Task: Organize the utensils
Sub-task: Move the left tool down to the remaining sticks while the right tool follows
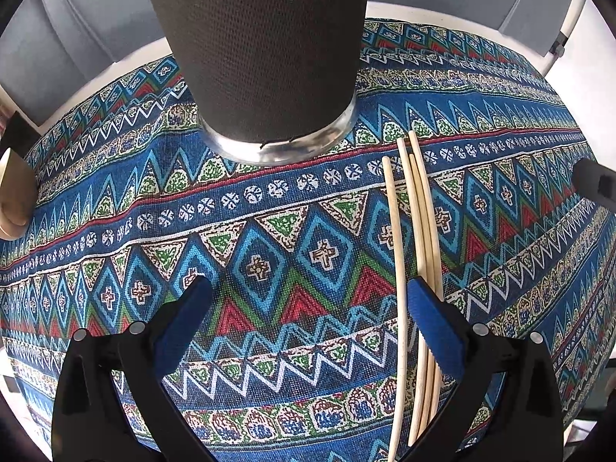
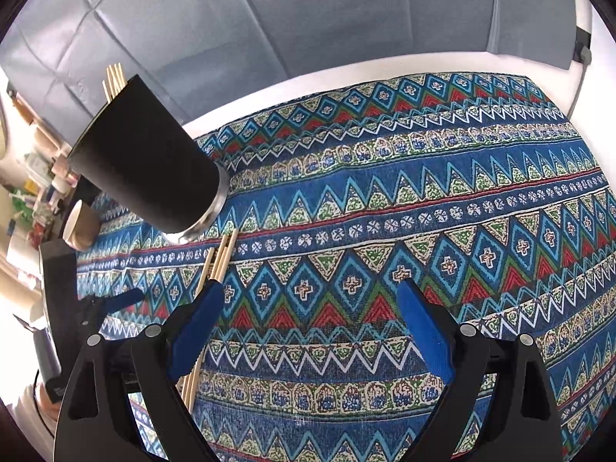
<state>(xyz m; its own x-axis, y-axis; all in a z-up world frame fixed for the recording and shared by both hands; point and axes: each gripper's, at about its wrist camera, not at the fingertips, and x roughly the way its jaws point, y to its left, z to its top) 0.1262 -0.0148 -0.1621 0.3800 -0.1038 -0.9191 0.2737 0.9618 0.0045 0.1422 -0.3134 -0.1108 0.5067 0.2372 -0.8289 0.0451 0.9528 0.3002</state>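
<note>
A black tumbler (image 1: 261, 57) with a steel base stands on the patterned cloth straight ahead in the left wrist view. Several pale wooden chopsticks (image 1: 421, 215) lie on the cloth to its right, running under the right finger of my left gripper (image 1: 308, 292), which is open and empty. In the right wrist view the tumbler (image 2: 146, 165) is at the left with chopstick ends (image 2: 113, 77) sticking out of its top. The loose chopsticks (image 2: 225, 254) lie below it, passing under the left finger of my open, empty right gripper (image 2: 312, 292).
The blue, red and green patterned cloth (image 2: 385, 211) covers a white table. A paper cup (image 2: 79, 227) stands left of the tumbler, also seen as the cup (image 1: 15, 196) at the left edge. Grey cushions sit behind the table. Clutter lies beyond the far left.
</note>
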